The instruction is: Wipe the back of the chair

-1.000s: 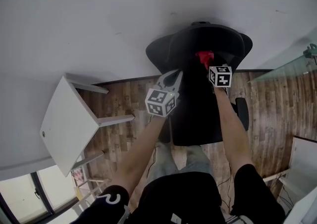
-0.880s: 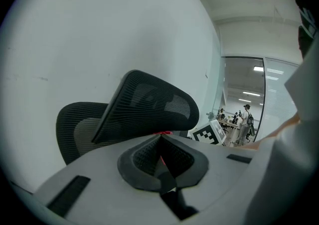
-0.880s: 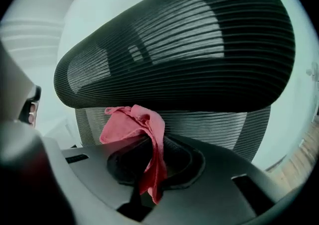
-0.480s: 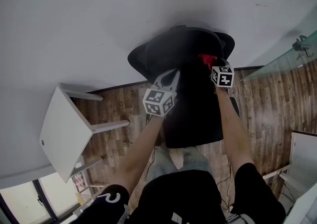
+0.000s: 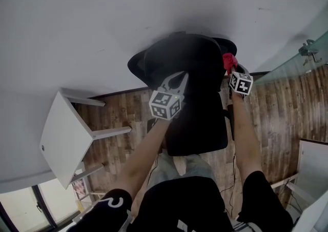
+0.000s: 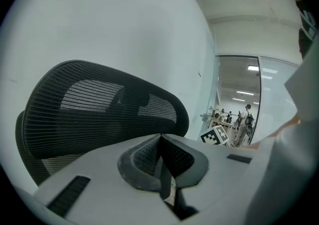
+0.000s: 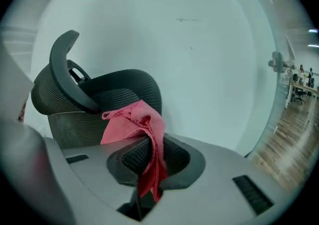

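A black mesh office chair [image 5: 192,102] stands with its back to the white wall. My right gripper [image 5: 230,65] is shut on a red cloth [image 5: 228,61] at the right edge of the chair's back, near the top. In the right gripper view the red cloth [image 7: 138,125] hangs from between the jaws, and the chair back [image 7: 107,94] with its curved headrest [image 7: 64,72] lies to the left behind it. My left gripper [image 5: 183,75] is shut on nothing, over the upper left part of the chair back [image 6: 94,109].
A white table [image 5: 66,133] stands at the left on the wood floor [image 5: 125,113]. A glass partition [image 5: 302,59] runs at the right, and a white cabinet [image 5: 313,164] sits at the lower right. Distant people [image 6: 244,119] show beyond the glass.
My right gripper has carried the red cloth from the middle of the chair's top to its right edge. The left gripper has stayed at the upper left of the back.
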The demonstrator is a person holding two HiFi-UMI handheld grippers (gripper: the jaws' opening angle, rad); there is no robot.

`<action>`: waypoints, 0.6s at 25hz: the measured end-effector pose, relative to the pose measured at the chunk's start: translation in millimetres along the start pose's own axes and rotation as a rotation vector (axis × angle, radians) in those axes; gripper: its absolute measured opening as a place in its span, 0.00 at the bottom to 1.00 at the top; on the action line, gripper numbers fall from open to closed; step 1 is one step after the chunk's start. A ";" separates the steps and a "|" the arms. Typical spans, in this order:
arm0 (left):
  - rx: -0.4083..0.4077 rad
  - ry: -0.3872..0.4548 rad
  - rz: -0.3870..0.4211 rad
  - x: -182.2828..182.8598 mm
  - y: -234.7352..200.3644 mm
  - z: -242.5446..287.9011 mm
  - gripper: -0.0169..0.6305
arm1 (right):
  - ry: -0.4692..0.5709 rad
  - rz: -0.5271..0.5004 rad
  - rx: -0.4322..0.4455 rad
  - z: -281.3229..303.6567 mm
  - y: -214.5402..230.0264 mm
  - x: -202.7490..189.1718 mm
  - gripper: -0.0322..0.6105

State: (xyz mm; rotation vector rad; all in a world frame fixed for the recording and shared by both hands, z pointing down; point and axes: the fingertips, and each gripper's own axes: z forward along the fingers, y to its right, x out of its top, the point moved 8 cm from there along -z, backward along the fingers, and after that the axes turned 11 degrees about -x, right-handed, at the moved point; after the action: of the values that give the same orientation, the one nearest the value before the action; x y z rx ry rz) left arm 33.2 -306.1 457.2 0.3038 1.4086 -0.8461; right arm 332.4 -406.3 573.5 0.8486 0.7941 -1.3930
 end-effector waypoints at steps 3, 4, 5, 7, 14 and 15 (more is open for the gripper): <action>0.003 0.003 -0.004 0.9 2.1 -0.9 0.06 | -0.001 0.016 -0.033 -9.5 21.2 3.5 0.16; 0.004 0.002 -0.005 1.2 1.7 -2.1 0.06 | 0.000 0.023 -0.041 -13.8 25.4 4.6 0.16; 0.005 0.000 -0.005 2.1 0.4 -4.0 0.06 | 0.004 0.031 -0.046 -18.0 27.4 6.2 0.16; 0.004 0.002 -0.003 5.0 -2.2 -8.9 0.06 | 0.019 0.047 -0.051 -27.3 27.8 10.0 0.16; -0.020 0.009 0.006 8.6 -7.3 -44.5 0.06 | 0.059 0.059 -0.072 -75.9 9.1 13.0 0.16; -0.024 0.007 0.006 6.7 -8.6 -52.9 0.06 | 0.060 0.061 -0.080 -84.3 4.8 10.3 0.16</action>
State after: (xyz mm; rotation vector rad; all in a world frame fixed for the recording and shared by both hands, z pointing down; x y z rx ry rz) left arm -12.1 -279.8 443.8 0.2930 1.4225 -0.8234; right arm 339.2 -338.0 523.3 0.8493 0.8575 -1.2785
